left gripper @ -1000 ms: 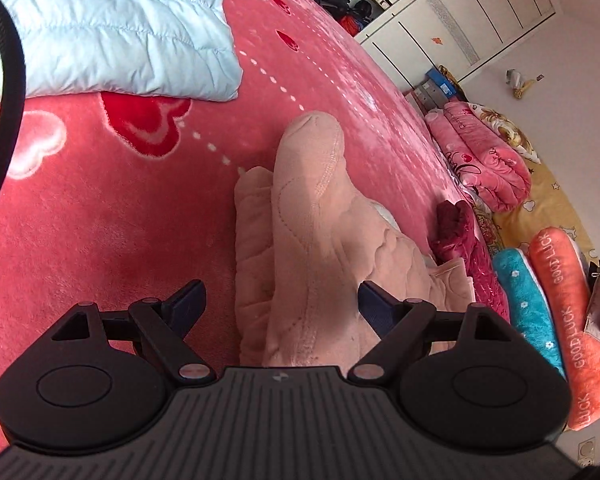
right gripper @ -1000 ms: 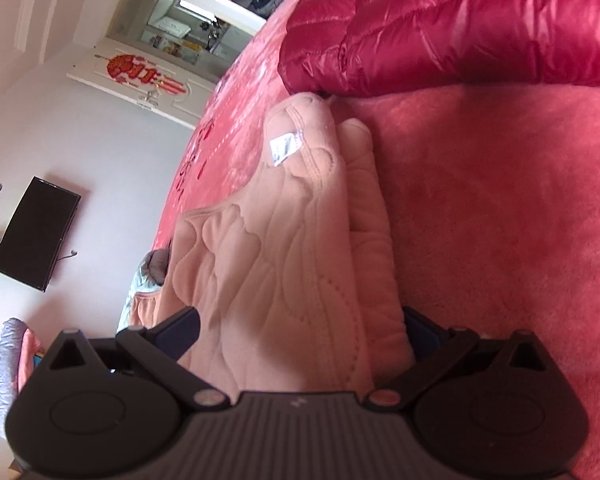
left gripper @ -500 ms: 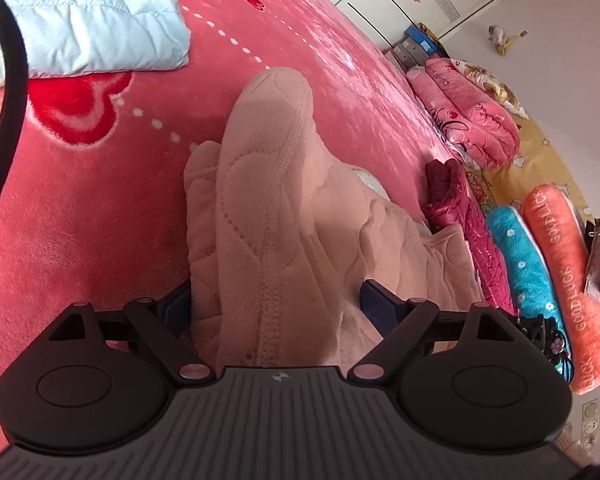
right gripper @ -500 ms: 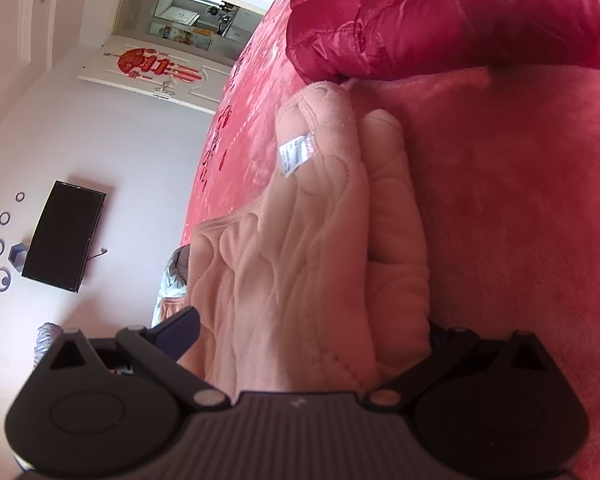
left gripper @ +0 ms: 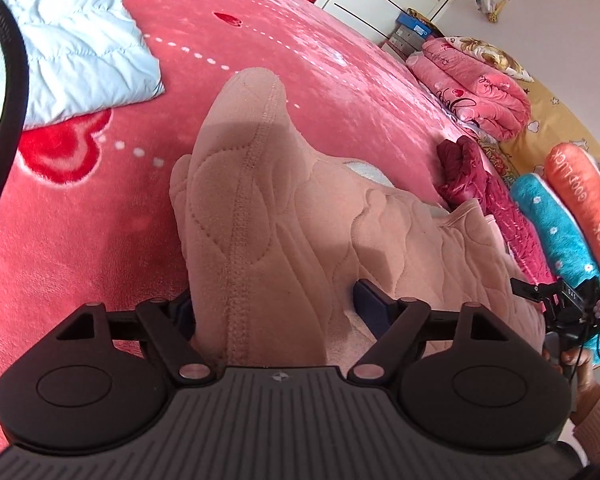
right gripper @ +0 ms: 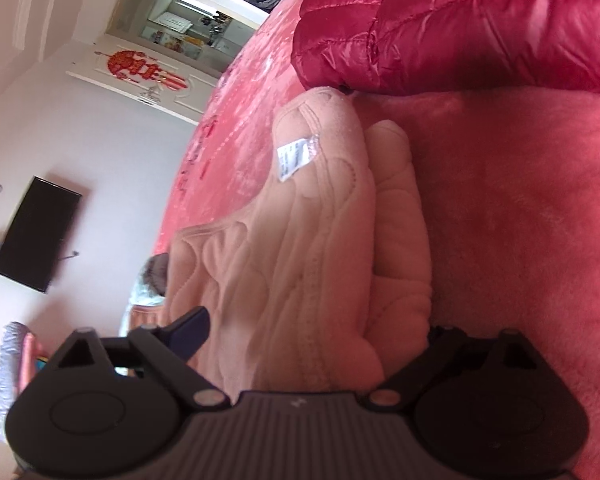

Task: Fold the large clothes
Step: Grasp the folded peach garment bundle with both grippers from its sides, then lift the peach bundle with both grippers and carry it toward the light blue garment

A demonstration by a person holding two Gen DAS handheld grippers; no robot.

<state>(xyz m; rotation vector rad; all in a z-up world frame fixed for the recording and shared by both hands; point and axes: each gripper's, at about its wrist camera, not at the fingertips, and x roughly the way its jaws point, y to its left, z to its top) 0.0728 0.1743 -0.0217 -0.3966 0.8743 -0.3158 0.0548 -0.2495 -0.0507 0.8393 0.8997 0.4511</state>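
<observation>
A pale pink quilted garment lies bunched in a long fold on the red plush blanket. My left gripper straddles one end of that fold. Its jaws are closing, the cloth fills the gap, and the left finger is hidden behind the fabric. In the right wrist view the same garment shows a white care label. My right gripper straddles the other end, jaws closing too, right finger buried by cloth. The right gripper also shows low at the right of the left wrist view, held by a hand.
A light blue padded jacket lies at the far left. A magenta down jacket sits just beyond the garment's end, seen dark red from the other side. Folded pink blankets, teal and orange pillows line the bed's edge.
The left gripper has slid forward over the garment's fold, which now fills its gap, and the view has rolled. Both pairs of jaws have narrowed a little. The right gripper has stayed put.
</observation>
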